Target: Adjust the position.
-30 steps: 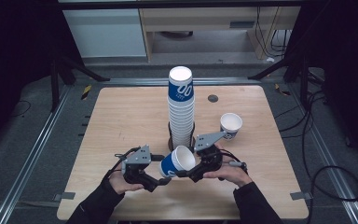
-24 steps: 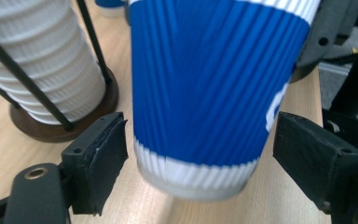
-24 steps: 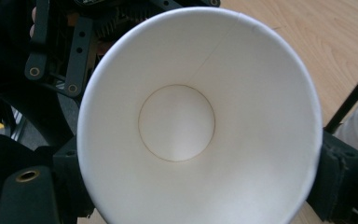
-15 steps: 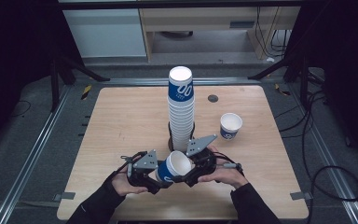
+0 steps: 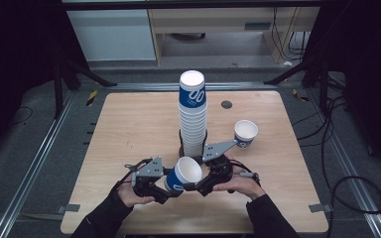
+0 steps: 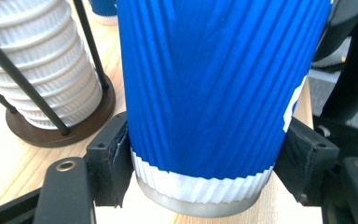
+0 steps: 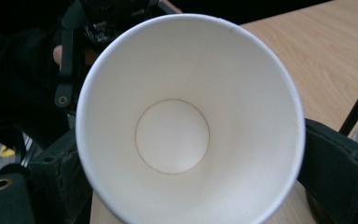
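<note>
The cup, empty and white inside, hangs tilted between both grippers near the table's front edge, before the stack in its rack. The left gripper has just clamped its ribbed blue base. The right gripper has just been opening, its jaws flanking the rim.

Bright overhead light falls on the wooden table at the centre of the high view, while the frame's edges sink into near-black. The picture is soft and low in detail. In the left gripper view, the blue cup is sharp and evenly lit. In the right gripper view, the cup's white interior glows, mildly blurred; the upper left is dark.
</note>
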A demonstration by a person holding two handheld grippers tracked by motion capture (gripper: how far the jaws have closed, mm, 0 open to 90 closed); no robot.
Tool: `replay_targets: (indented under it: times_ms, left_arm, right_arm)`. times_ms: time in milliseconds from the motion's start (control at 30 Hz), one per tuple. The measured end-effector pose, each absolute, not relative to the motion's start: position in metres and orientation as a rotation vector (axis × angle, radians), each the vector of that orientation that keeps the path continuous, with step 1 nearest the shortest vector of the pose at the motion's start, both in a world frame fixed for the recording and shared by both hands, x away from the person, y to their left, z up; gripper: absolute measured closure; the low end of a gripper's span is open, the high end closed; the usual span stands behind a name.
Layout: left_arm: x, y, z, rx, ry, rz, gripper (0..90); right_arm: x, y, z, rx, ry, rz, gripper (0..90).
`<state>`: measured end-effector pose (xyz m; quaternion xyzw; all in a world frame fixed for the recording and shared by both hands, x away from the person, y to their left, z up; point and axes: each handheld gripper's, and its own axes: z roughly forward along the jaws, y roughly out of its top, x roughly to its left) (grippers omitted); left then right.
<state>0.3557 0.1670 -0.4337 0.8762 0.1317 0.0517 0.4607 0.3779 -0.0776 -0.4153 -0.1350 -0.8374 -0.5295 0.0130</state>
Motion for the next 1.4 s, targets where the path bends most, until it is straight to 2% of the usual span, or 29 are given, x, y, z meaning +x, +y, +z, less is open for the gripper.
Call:
replay_targets:
  times_ms: [367,533,667,900,1033,1400]
  left_arm:
    - [0.351,0.162,-0.431,2.077,0.332,0.158,28.0]
    - [0.35,0.162,-0.431,2.075,0.335,0.164,28.0]
    - [0.351,0.162,-0.431,2.076,0.334,0.159,27.9]
    - [0.351,0.162,-0.431,2.087,0.334,0.145,26.8]
    - [0.353,0.165,-0.431,2.098,0.352,0.141,21.5]
    - [0.363,0.189,-0.428,2.076,0.444,0.209,18.2]
  right_arm:
    - [0.378,-0.074,-0.416,-0.428,-2.498,-1.76,10.3]
    - [0.377,-0.073,-0.417,-0.418,-2.478,-1.763,17.2]
    - [0.377,-0.074,-0.417,-0.416,-2.474,-1.769,18.6]
    - [0.376,-0.074,-0.417,-0.403,-2.494,-1.758,19.6]
    - [0.375,-0.078,-0.414,-0.404,-2.507,-1.782,19.7]
    - [0.377,-0.102,-0.397,-0.509,-2.547,-1.859,19.8]
